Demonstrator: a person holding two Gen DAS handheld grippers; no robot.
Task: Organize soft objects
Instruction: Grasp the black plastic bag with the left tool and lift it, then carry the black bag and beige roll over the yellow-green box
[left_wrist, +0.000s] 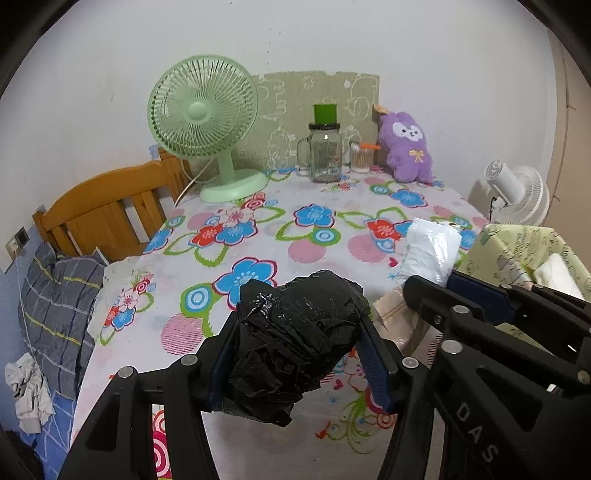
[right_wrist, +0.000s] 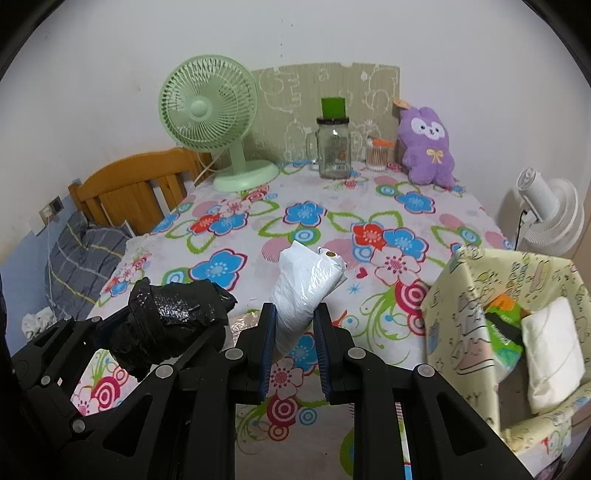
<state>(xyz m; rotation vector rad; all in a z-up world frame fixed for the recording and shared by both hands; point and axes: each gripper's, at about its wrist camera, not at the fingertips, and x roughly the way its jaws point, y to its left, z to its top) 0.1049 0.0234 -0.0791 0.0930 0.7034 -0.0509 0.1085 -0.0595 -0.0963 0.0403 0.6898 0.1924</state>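
Note:
My left gripper (left_wrist: 300, 325) is shut on a crumpled black plastic bag bundle (left_wrist: 291, 354), held above the flowered tablecloth (left_wrist: 258, 229). Just to its right, my right gripper (right_wrist: 295, 314) is shut on a rolled white plastic bag (right_wrist: 308, 280) that sticks up between its blue pads. The right wrist view shows the black bundle (right_wrist: 173, 314) at lower left. At the right stands an open pale yellow patterned box (right_wrist: 461, 295) with a white folded pad (right_wrist: 554, 350) and a green packet (right_wrist: 506, 332) inside.
Along the wall at the table's far edge stand a green fan (left_wrist: 203, 122), a glass jar (left_wrist: 325, 155), a cup of sticks (left_wrist: 360, 158) and a purple plush (left_wrist: 406, 147). A white fan (right_wrist: 554, 214) is at the far right. A wooden headboard (left_wrist: 107, 214) and a plaid pillow (left_wrist: 59, 295) are on the left.

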